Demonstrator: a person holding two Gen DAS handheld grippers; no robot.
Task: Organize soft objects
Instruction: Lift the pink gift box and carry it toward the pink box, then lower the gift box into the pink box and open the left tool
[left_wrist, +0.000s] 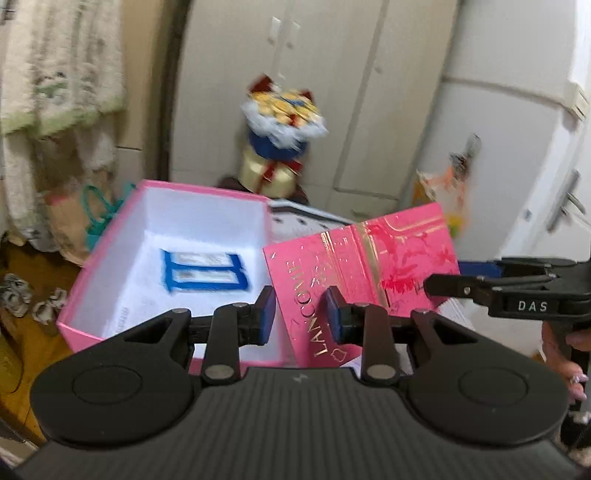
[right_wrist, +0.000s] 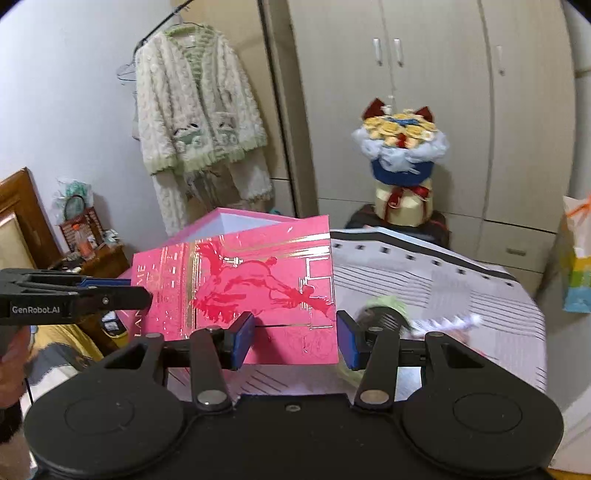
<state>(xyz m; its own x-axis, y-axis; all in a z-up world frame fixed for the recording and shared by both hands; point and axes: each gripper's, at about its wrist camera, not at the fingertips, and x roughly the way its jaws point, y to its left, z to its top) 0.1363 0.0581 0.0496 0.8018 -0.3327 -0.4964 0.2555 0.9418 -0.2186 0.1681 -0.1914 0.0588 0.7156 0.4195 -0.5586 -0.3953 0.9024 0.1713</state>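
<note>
Two grippers side by side
The left gripper and right gripper point downward, jaws apart, holding nothing.

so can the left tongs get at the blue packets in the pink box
Probably yes: the pink box is open, its lid is off to the right, and nothing covers the blue packets before the left tongs.

White wardrobe, flower bouquet, hanging fleece cardigan
</note>
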